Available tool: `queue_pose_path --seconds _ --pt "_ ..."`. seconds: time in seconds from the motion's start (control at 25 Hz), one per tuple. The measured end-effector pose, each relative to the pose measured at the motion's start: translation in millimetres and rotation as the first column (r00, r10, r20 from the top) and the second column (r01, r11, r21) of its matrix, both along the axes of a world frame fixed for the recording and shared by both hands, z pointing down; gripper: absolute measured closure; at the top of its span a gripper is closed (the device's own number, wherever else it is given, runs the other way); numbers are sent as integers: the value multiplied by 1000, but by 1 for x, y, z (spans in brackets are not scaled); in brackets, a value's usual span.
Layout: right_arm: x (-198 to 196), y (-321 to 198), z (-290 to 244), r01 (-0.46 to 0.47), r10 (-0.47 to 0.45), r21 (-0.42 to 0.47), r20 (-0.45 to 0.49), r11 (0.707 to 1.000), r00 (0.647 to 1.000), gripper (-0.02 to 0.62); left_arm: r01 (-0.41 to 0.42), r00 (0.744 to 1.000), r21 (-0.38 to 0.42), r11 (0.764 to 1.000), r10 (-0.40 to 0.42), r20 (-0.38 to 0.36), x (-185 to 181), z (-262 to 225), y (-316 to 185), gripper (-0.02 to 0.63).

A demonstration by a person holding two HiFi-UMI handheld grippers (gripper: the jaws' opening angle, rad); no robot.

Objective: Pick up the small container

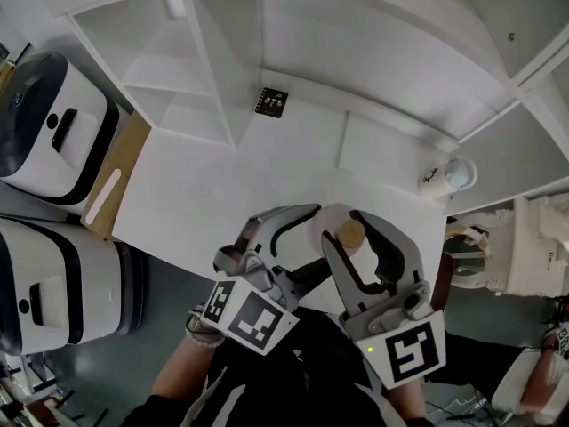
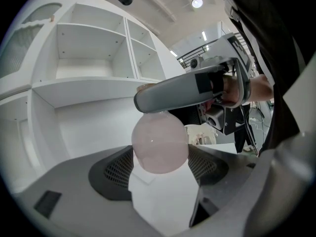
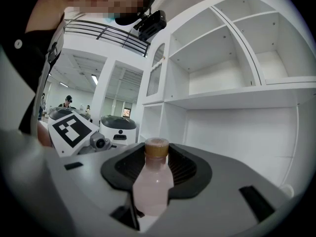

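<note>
Surroundings: we note two white-and-black cookers, one far left (image 1: 53, 127) and one near left (image 1: 49, 283), beside the table's left edge. A wooden board (image 1: 120, 181) lies between them and the table.
On the table: a small black card (image 1: 271, 102) sits far from us near the shelf unit, and a cup (image 1: 458, 174) stands at the far right corner. Both are well apart from the grippers.
In the way: we see only the two grippers themselves crowding the small container (image 1: 352, 234).
Small container: a pale pink bottle with a tan cap (image 3: 156, 147), held over the table's near edge.
Contents: we cannot tell whether the pink is liquid or the bottle wall. We cannot make out the inside of the cup.
Right gripper (image 3: 153, 174): jaws pinch the small container's body, cap pointing up.
Left gripper (image 2: 160, 168): jaws close round the container's base end, which fills the gap between both pads. The right gripper's jaw crosses just above it.
Surface: a plain white table (image 1: 204, 194).
Room: a white shelf unit (image 1: 204, 60) stands behind the table, on a grey floor.
</note>
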State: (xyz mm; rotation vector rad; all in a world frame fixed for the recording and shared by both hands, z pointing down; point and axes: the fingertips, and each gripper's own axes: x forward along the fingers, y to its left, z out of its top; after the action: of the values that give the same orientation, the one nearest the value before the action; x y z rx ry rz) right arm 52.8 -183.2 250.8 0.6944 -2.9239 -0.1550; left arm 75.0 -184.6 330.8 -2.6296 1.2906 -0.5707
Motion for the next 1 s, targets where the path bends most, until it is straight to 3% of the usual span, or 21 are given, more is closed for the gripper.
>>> queue_pose_path --seconds 1.0 --pt "4 1 4 -4 4 -9 -1 1000 1000 448 -11 1000 -6 1000 11 3 4 5 2 258"
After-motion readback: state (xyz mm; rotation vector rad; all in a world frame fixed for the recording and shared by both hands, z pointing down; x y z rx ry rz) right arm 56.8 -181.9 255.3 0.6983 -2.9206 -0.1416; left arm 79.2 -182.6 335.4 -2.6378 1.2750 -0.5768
